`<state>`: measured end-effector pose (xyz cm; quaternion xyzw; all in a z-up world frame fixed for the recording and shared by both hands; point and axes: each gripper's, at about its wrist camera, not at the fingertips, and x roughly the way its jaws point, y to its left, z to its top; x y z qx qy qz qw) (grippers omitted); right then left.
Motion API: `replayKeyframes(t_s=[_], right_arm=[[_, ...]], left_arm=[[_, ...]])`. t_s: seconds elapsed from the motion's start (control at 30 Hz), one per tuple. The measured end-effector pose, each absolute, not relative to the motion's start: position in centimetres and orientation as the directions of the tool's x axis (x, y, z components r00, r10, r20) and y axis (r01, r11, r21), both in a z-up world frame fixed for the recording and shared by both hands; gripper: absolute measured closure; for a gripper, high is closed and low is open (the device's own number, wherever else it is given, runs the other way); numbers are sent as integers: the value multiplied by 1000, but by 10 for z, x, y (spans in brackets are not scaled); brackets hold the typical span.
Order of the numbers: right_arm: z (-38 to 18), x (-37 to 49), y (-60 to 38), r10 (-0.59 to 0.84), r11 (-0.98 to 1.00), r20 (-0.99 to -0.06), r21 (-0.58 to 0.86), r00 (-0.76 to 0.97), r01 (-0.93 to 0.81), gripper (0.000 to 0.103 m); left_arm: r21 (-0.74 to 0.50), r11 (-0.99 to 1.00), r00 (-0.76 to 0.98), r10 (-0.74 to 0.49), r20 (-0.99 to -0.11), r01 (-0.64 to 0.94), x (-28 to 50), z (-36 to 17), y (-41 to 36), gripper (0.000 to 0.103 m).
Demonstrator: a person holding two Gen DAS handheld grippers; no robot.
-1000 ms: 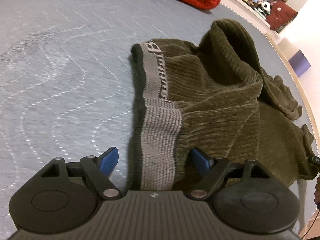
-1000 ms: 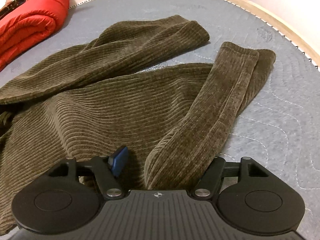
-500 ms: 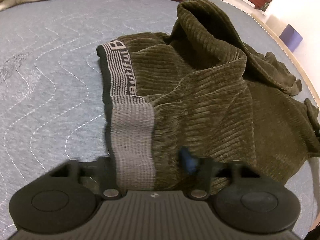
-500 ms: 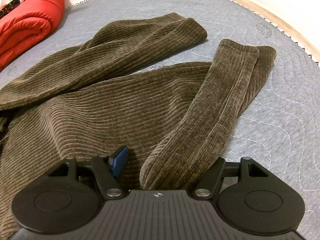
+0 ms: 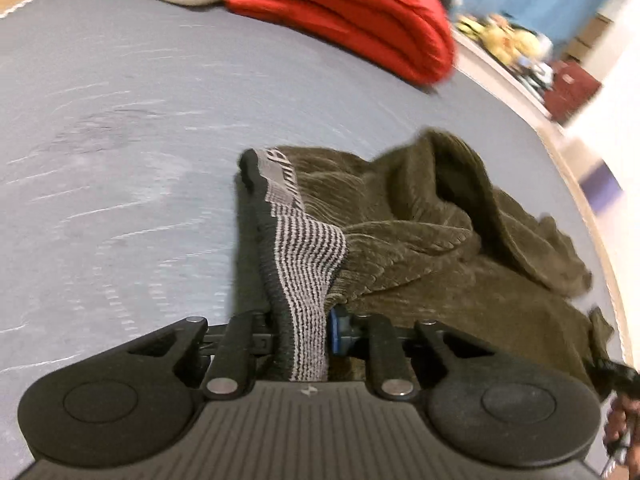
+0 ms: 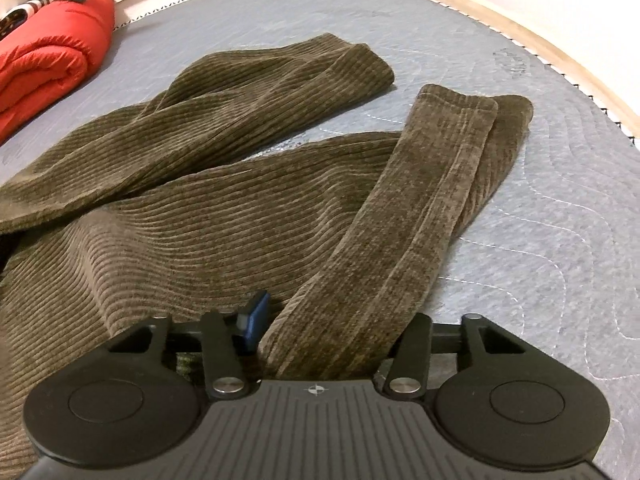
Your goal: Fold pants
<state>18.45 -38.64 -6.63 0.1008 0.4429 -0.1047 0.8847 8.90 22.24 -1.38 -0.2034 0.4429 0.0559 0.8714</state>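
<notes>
Grab step: left gripper just clamped the striped waistband; right gripper closing round a leg cuff, contact unclear. Corduroy pants rumpled on mattress. Next: lift, stretch flat

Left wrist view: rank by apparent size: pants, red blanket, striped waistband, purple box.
1. pants
2. red blanket
3. striped waistband, though it sits nearest the camera, which inflates it
4. purple box, blurred and far
</notes>
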Motion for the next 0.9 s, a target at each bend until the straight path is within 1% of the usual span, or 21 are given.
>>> replayKeyframes(t_s=[0.07, 0.17, 0.23, 0.3, 0.33, 0.4, 0.47, 0.6, 0.7, 0.87, 0.9], right_arm=[[-65, 184, -387, -89, 956, -805, 96, 586, 277, 57], [-63, 181, -385, -78, 957, -808, 104, 584, 272, 59], [-61, 180, -384, -82, 959, -806, 97, 586, 267, 59], [-61, 179, -386, -80, 958, -808, 99, 584, 268, 59], [-61, 179, -386, -79, 958, -810, 100, 582, 270, 59], [-62, 178, -389, -75, 958, -814, 101, 576, 268, 59], [-61, 177, -389, -74, 959, -816, 100, 574, 266, 59], [-61, 178, -387, -76, 960, -816, 96, 573, 263, 58], [-62, 178, -386, -77, 960, -815, 94, 574, 263, 58], [-63, 178, -386, -82, 960, -814, 91, 575, 265, 59], [-63, 178, -386, -83, 960, -813, 91, 576, 267, 60]], left_arm=[[-299, 896, 600, -47, -799, -329, 83, -10, 230, 85], [-294, 886, 573, -39, -819, -360, 85, -14, 226, 85], [-254, 901, 541, -26, -841, -351, 90, -20, 219, 81], [-231, 909, 512, -22, -859, -347, 95, -23, 216, 66], [-229, 906, 503, -21, -864, -356, 99, -25, 216, 64], [-235, 898, 494, -23, -869, -372, 99, -29, 220, 46], [-216, 901, 486, -6, -874, -377, 97, -33, 222, 40], [-255, 904, 507, -50, -861, -344, 102, -42, 222, 32], [-274, 910, 521, -77, -850, -312, 105, -46, 219, 28], [-259, 922, 520, -76, -851, -289, 110, -53, 216, 29], [-255, 923, 520, -73, -851, -288, 111, -55, 217, 32]])
